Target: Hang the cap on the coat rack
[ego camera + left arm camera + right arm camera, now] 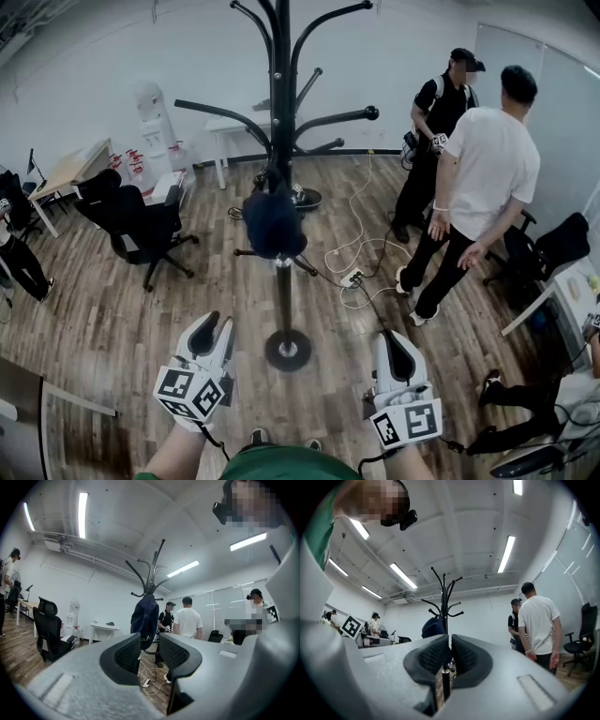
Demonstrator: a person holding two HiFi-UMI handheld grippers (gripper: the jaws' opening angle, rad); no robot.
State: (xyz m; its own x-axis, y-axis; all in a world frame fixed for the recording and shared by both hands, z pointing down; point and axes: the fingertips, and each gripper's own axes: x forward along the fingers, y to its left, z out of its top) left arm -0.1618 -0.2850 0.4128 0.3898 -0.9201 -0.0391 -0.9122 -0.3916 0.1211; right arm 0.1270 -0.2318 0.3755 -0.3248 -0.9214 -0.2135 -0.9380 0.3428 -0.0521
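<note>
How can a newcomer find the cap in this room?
Find the tall black coat rack standing on the wooden floor in mid-room. The cap hangs against its pole, dark navy and rounded; the rack's other arms are bare.

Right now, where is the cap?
Head view, centre: the cap hangs on the coat rack partway up its pole, between the black office chair at left and the person in white at right.
</note>
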